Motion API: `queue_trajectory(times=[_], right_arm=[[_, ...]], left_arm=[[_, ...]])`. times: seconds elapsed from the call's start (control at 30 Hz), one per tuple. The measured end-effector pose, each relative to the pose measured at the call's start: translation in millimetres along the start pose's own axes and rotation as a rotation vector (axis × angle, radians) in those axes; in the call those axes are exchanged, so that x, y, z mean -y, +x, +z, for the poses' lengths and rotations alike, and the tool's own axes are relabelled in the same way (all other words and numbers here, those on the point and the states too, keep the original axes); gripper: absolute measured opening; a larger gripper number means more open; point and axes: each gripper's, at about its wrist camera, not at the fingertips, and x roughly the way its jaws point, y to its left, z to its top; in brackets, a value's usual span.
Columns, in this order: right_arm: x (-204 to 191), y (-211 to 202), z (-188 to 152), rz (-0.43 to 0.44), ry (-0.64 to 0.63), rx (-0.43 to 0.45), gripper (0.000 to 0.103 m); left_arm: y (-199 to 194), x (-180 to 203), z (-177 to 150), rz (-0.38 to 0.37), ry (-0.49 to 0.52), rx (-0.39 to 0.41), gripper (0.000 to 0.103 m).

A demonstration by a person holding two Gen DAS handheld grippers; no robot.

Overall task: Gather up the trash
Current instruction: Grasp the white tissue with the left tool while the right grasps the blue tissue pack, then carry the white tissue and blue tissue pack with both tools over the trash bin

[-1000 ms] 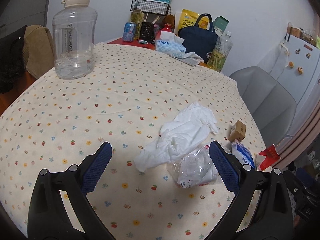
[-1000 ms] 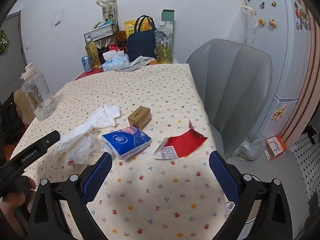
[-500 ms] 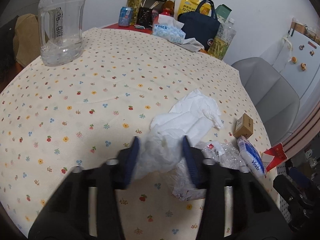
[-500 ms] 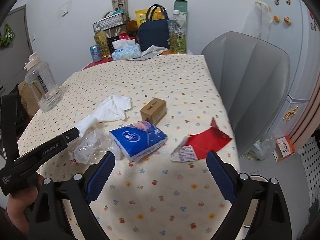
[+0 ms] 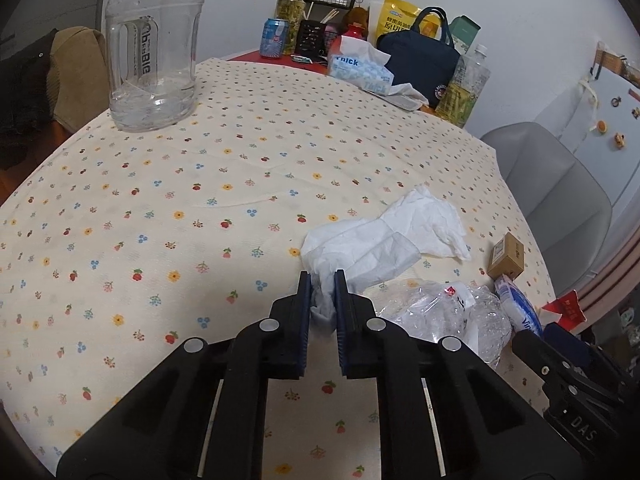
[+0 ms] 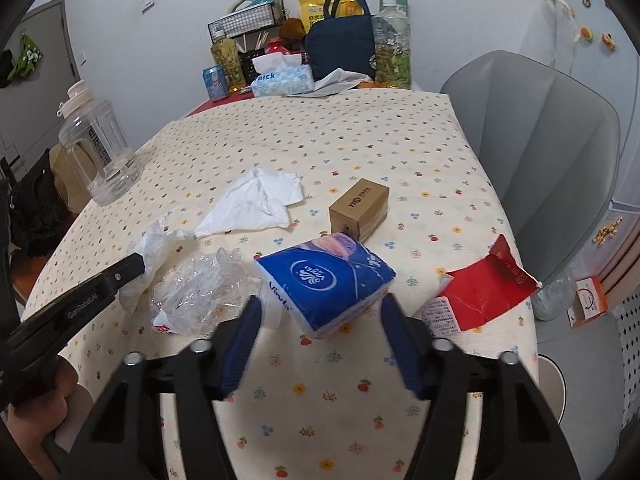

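**A:** Where the left wrist view looks down its fingers, what has the left gripper (image 5: 322, 294) got?

**B:** A crumpled white tissue (image 5: 384, 240). Its jaws are closing, and the near end of the tissue is pinched between the blue pads (image 5: 304, 296). The rest of it fans out, creased, over the floral tablecloth (image 5: 200, 208).

**A:** And around it?

**B:** A crinkled clear plastic wrapper (image 5: 444, 316) lies just right of the tissue. Left of the gripper the cloth is bare as far as the big water jug (image 5: 152, 52). A small brown box (image 5: 507, 256) sits near the table's right edge, with a grey chair (image 5: 560, 208) beyond.

**A:** Anything hard to read?

**B:** The blue tissue pack (image 5: 516, 308) is mostly cut off behind the right gripper's dark tip at the lower right.

**A:** Now the right wrist view.

**B:** The right gripper (image 6: 320, 316) has its jaws closing, about half apart, either side of the blue tissue pack (image 6: 324, 280); the pads (image 6: 246, 332) are not pressing on it, and they are blurred. A torn red packet (image 6: 484, 292) lies right of it, close to the table edge. The brown box (image 6: 360, 208) stands just behind the pack.

**A:** And the other gripper there?

**B:** The left gripper (image 6: 138, 264) comes in from the left, its tip on the tissue (image 6: 256, 204). The hand (image 6: 32, 404) holding it is cut off at the corner.
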Motion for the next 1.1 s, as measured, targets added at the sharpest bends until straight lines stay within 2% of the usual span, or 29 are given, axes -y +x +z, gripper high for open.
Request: queue_trajectory(times=[0.03, 0.07, 0.17, 0.27, 0.7, 1.1], right_arm=[[0, 1, 0, 0.003, -0.002, -0.008, 0.037], [0, 3, 0, 0.011, -0.005, -0.018, 0.029], [0, -1, -2, 0.010, -0.016, -0.012, 0.018], [1, -10, -2, 0.013, -0.022, 0.008, 0.013], [1, -58, 1, 0.035, -0.030, 0.109, 0.011], [30, -95, -5, 0.002, 0.016, 0.167, 0.011]], left_arm=[[-1, 0, 0, 0.001, 0.000, 0.001, 0.012], [-2, 0, -1, 0.002, 0.001, 0.002, 0.012], [-5, 1, -1, 0.004, 0.002, 0.009, 0.012], [-9, 3, -2, 0.002, 0.005, 0.017, 0.012], [-45, 21, -1, -0.014, 0.050, 0.082, 0.012], [-61, 67, -8, -0.054, 0.135, 0.107, 0.012]])
